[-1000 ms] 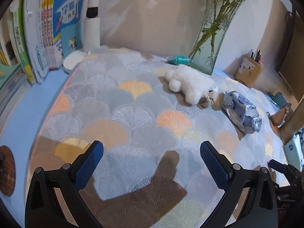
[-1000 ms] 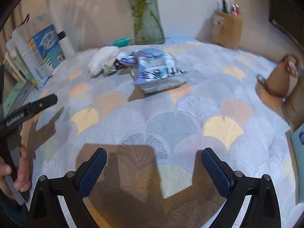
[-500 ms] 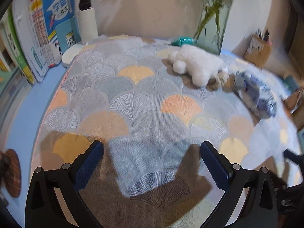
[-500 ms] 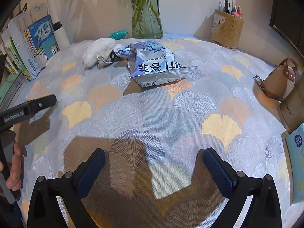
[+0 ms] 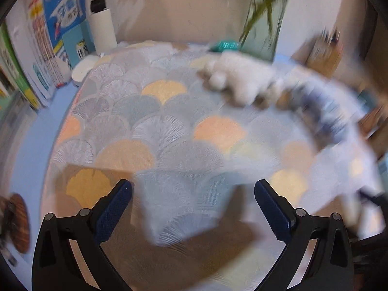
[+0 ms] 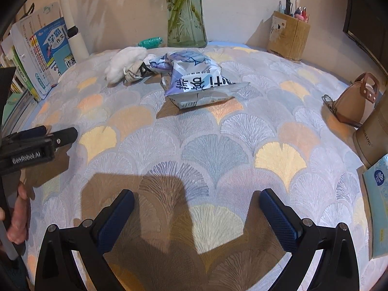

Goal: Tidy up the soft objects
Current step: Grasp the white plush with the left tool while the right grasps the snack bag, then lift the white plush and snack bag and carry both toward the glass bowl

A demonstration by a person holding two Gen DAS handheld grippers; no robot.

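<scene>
Both tongs spread wide and empty — left gripper [image 5: 193,203] and right gripper [image 6: 196,214] poised low over the fan-patterned tablecloth [image 6: 218,145], likely lining up on the fluffy white plush toy [image 6: 126,63] touching the crinkled blue-white snack bag [image 6: 196,80] near the far edge.

On the fan-patterned cloth [image 6: 218,145] lie one white plush toy [image 6: 126,60], one blue-and-white snack bag [image 6: 196,80] and one small crumpled grey cloth item [image 6: 133,71] between them. Behind stand one glass vase [image 6: 185,21] of green stems, one teal object [image 6: 151,41], and one pen holder [image 6: 288,36]. One brown purse [image 6: 356,101] sits at the right, with one tissue pack [image 6: 378,208] nearer. Two grippers are visible: the left gripper [image 5: 192,208] and the right gripper [image 6: 196,218].
</scene>
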